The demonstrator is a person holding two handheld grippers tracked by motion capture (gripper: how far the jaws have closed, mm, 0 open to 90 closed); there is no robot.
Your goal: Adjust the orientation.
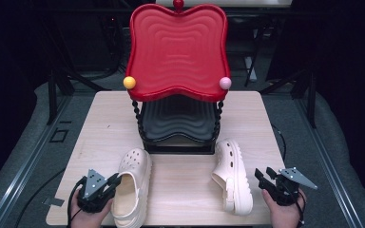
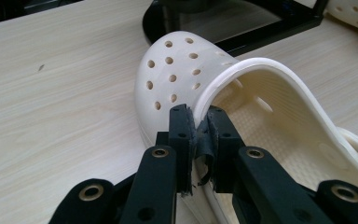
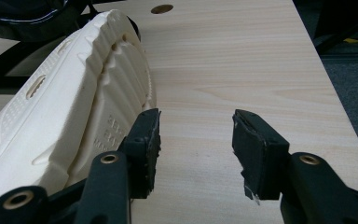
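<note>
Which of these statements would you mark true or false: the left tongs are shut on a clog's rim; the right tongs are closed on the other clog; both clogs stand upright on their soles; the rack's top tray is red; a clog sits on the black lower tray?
1. The left tongs are shut on the left clog at its rim. True.
2. The right tongs are closed on the right clog. False: they are open, beside its sole.
3. Both clogs stand upright. False: the right clog lies on its side.
4. The top tray is red. True.
5. A clog sits on the black lower tray. False: both are on the table.
</note>
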